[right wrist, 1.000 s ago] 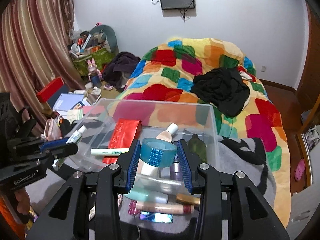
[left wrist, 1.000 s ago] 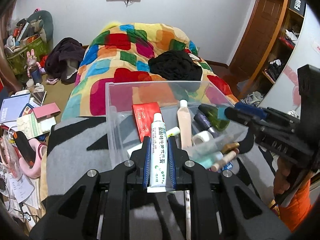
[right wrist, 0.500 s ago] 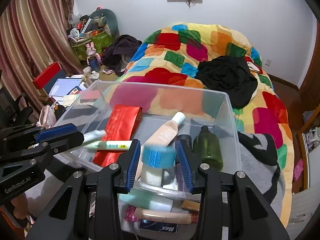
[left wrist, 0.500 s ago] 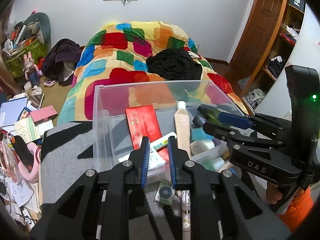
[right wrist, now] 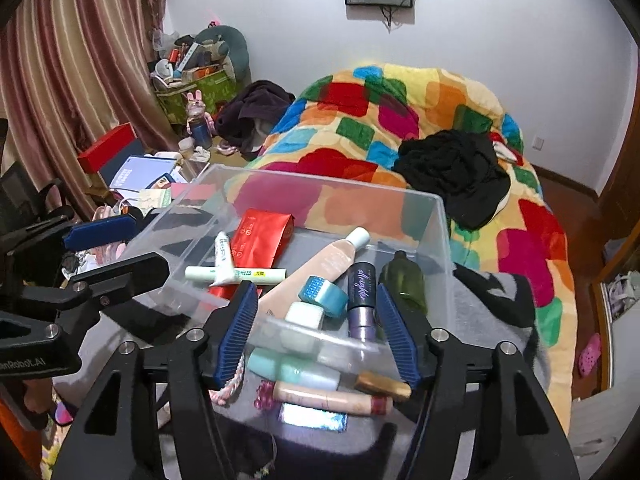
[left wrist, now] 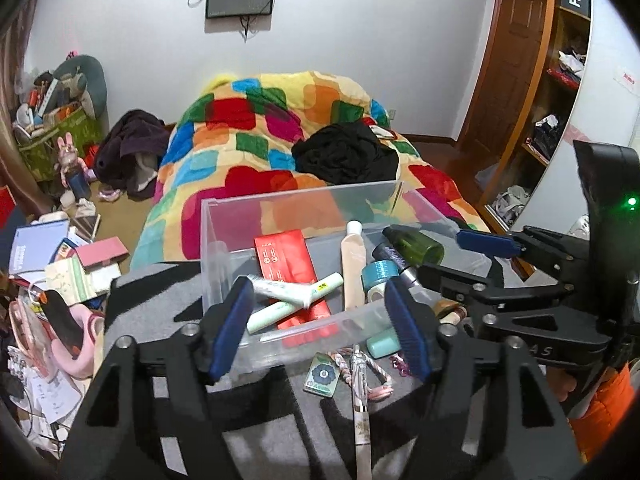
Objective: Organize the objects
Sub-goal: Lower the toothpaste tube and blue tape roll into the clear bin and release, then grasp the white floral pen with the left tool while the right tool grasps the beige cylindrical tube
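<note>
A clear plastic box stands on the grey blanket. In it lie a red packet, a white ointment tube, a beige bottle, a blue tape roll and a green bottle. My left gripper hovers at the box's near wall, jaws opening, nothing between the pads. My right gripper hangs over the near right corner, jaws opening too. The tape roll lies loose in the box below it, beside the tube.
In front of the box lie a pen, a small card, a mint tube, a beige tube and a shiny packet. A bed with a colourful duvet is behind. Floor clutter is left.
The left gripper let go of the white tube and the right gripper let go of the tape roll; both things now lie in the box. Both pairs of jaws have spread wide.
</note>
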